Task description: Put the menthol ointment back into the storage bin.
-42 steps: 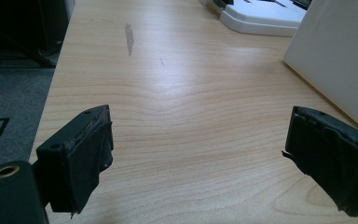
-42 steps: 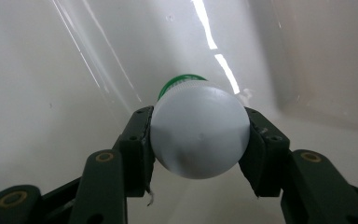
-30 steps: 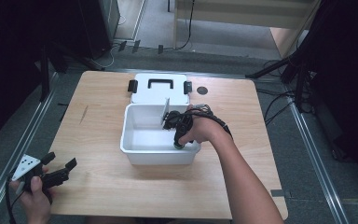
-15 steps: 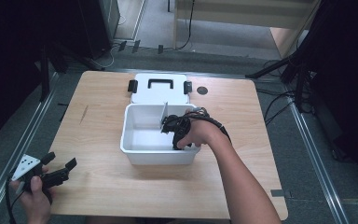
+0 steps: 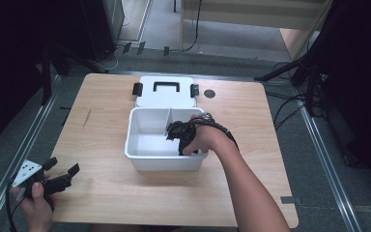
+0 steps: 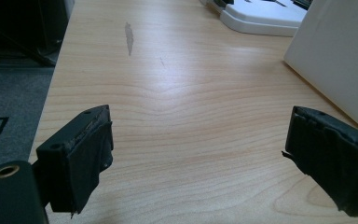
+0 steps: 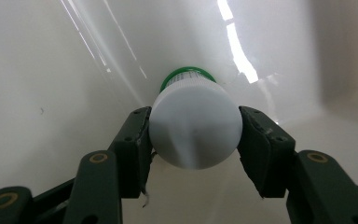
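Note:
A white plastic box (image 5: 164,162) with a divider (image 5: 169,123) stands open at the middle of the table. My right gripper (image 5: 180,137) reaches down into its right compartment. In the right gripper view that gripper (image 7: 193,140) is shut on a white bottle with a green band (image 7: 195,116); both jaws press against its sides, and the box's white wall lies close behind. My left gripper (image 5: 63,166) rests near the table's front left corner, open, with bare wood between its jaws (image 6: 196,154).
The box's white lid (image 5: 166,92), with a black handle and clips, lies flat just behind the box. A small black disc (image 5: 209,94) sits on the table right of the lid. In the left gripper view, the box wall (image 6: 340,56) rises at the right.
My right hand has shifted slightly toward the box's front wall, staying inside the right compartment. The left gripper has not moved.

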`<state>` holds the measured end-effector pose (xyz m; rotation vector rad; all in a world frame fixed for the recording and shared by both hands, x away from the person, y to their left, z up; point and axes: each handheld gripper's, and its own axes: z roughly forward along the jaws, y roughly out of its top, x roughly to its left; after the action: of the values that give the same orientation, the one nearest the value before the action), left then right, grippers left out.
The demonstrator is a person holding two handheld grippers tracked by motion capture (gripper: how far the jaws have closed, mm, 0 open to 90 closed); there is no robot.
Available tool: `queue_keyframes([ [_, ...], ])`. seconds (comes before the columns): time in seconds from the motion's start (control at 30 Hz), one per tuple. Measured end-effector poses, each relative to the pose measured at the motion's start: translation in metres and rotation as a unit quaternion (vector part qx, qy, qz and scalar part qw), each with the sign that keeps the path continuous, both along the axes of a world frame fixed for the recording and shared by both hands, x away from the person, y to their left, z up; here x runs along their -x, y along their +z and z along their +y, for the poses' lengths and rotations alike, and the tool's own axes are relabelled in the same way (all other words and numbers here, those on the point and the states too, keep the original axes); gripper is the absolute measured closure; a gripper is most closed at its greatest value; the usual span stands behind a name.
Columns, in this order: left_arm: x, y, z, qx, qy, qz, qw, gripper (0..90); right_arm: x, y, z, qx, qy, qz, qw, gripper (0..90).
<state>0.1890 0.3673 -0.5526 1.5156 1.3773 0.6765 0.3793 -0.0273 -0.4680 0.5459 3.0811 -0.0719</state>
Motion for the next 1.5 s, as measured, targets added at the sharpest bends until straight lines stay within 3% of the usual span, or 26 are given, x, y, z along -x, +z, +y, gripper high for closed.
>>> queue_keyframes([
  [0.2,0.0,0.0,0.0,0.001,0.0,0.0,1.0,8.2,0.001,0.008,-0.001,-0.019,-0.009,-0.013,0.9997,40.9],
  [0.43,0.0,0.0,0.0,0.003,0.001,-0.003,1.0,8.2,0.0,0.038,-0.008,-0.076,-0.045,-0.027,0.9957,34.6],
  [0.6,0.0,0.0,0.0,0.001,0.002,-0.003,1.0,8.2,0.002,0.056,-0.018,-0.097,-0.054,-0.038,0.9931,30.7],
  [0.63,0.0,0.0,0.0,0.001,0.002,-0.003,1.0,8.2,0.004,0.067,-0.027,-0.109,-0.061,-0.045,0.9911,28.3],
  [0.77,0.0,0.0,0.0,0.002,0.002,-0.002,1.0,8.2,0.004,0.078,-0.039,-0.126,-0.07,-0.05,0.9882,28.4],
  [0.9,0.0,0.0,0.0,0.001,0.002,-0.002,1.0,8.2,0.007,0.096,-0.063,-0.157,-0.091,-0.058,0.9816,28.5],
  [1.17,0.0,0.0,-0.001,0.001,0.001,-0.002,1.0,8.2,0.013,0.107,-0.1,-0.157,-0.115,-0.076,0.9779,27.6],
  [1.5,0.0,0.0,-0.001,-0.001,0.001,0.0,1.0,8.2,0.021,0.1,-0.135,-0.147,-0.139,-0.078,0.9762,26.8],
])
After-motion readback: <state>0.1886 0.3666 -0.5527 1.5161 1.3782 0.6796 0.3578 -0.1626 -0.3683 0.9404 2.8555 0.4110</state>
